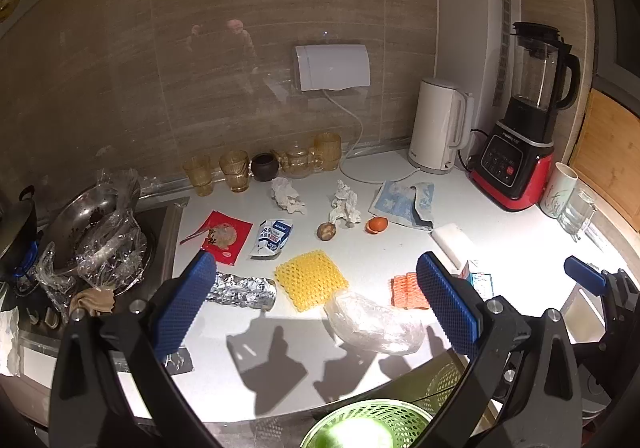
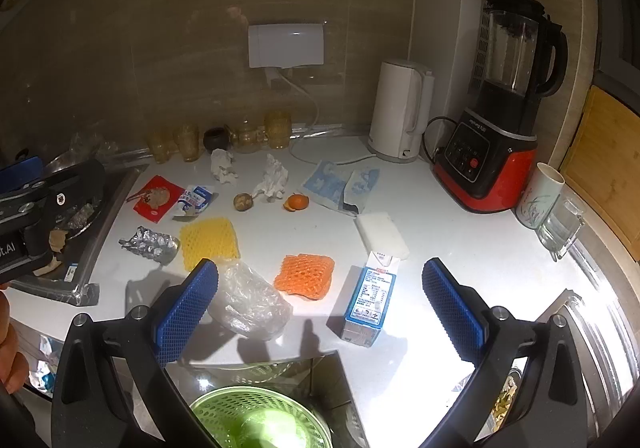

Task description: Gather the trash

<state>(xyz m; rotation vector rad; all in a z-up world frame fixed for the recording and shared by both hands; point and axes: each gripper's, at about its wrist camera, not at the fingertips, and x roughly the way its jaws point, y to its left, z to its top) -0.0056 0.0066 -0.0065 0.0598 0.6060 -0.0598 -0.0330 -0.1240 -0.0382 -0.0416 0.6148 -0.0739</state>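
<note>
Kitchen counter (image 2: 460, 248), trash strewn from back wall to front edge. Milk carton (image 2: 368, 298), front edge: stiff, light; grip across its sides. Clear plastic bag (image 2: 250, 306), front edge: soft, slippery; pinch a fold. Orange foam net (image 2: 306, 276) and yellow foam net (image 2: 209, 242): springy. Left gripper (image 1: 316, 308) and right gripper (image 2: 320, 312): jaws wide apart, empty. Green basket (image 2: 260, 420) below: cut off.

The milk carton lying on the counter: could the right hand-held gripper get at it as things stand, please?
Probably yes. The right hand-held gripper is open and empty, and the milk carton lies ahead between its fingers with bare counter around it; the orange foam net lies apart.
</note>
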